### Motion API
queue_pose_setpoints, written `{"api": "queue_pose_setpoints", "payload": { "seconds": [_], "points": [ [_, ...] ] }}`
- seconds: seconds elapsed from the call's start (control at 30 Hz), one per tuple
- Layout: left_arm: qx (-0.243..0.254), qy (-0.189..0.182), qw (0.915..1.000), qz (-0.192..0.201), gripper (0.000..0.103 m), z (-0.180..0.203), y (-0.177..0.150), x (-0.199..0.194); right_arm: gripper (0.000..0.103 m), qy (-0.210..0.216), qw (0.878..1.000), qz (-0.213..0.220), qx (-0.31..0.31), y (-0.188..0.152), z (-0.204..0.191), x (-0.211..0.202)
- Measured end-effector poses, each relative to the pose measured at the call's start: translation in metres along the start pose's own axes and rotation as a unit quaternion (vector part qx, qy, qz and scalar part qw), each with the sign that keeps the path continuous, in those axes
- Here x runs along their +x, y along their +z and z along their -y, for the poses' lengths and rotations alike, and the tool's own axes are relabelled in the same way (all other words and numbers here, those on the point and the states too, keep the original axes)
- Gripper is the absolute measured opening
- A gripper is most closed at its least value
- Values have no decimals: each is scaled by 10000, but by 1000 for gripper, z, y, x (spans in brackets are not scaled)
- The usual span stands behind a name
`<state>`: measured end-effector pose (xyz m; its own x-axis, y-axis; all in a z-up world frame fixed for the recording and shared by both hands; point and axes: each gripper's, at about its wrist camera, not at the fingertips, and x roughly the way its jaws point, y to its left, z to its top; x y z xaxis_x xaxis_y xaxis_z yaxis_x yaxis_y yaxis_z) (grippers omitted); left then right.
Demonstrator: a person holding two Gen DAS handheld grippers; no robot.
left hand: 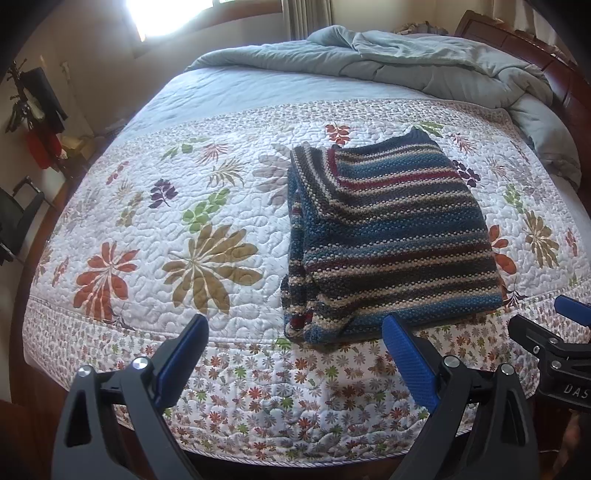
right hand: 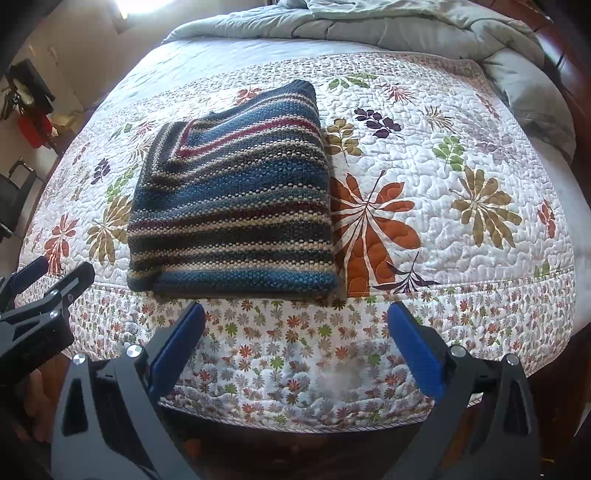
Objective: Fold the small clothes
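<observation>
White quilted bedspread with orange, olive and purple leaf print (left hand: 155, 236) | rumpled pale grey-blue duvet (left hand: 424, 62) heaped at far end | dark red wooden headboard (left hand: 546, 55) at far right | black chair (left hand: 18, 218) left of bed | bright window (left hand: 166, 14)

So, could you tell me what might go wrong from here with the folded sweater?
The striped sweater lies near the quilt border at the bed's front, so a careless nudge might push it off. The left gripper and right gripper are open and close together; they could collide or snag the loose knit layers.
</observation>
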<state>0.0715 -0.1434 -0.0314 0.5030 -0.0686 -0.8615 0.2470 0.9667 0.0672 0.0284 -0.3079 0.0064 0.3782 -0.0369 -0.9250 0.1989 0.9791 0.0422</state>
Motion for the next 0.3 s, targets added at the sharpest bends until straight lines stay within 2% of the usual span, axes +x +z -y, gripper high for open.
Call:
{"api": "queue_pose_setpoints", "payload": {
  "seconds": [0.3],
  "points": [
    [-66,-8,10000,-61,95,-4,0,4,98,-46,10000,27,-51,2,-3,-1]
  ]
}}
